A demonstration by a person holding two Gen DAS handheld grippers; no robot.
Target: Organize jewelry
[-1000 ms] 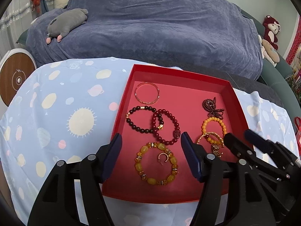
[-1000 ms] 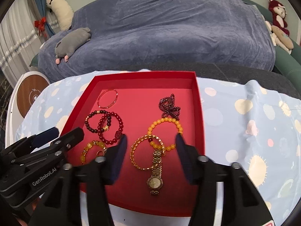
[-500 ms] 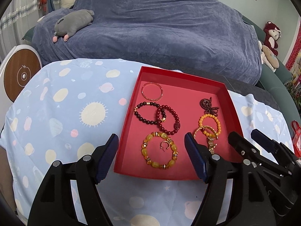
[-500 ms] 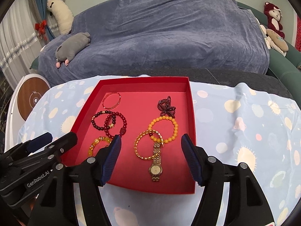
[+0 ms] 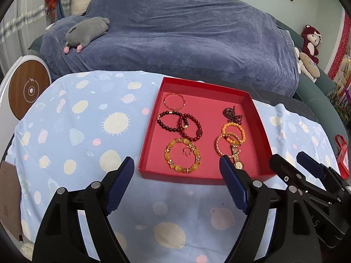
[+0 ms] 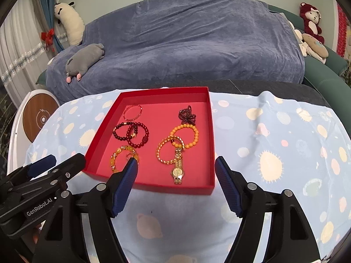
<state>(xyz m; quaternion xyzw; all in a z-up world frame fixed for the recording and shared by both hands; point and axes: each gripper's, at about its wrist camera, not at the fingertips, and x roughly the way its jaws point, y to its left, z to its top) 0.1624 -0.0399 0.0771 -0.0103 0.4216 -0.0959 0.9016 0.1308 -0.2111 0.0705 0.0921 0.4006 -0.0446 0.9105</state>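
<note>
A shallow red cardboard tray [image 5: 151, 135] rests on the worktop, which is draped in a pale blue cloth printed with suns and planets [image 5: 83, 127]. Inside the tray, the thin pink bangle [image 5: 174, 101] lies by the far wall, two overlapping dark red bead bracelets [image 5: 178, 125] sit nearer than it, and the chunky amber bead bracelet [image 5: 182, 158] lies close to the near wall. Toward the tray's right wall sit a dark garnet bead cluster [image 6: 187, 115], an orange bead bracelet [image 6: 185, 136], a gold chain bangle [image 6: 169, 151] and a gold wristwatch [image 6: 177, 171]. The left tool [image 5: 176, 168] and right tool [image 6: 175, 168] hover at the tray's near edge, both widening with nothing between their blue pads.
</note>
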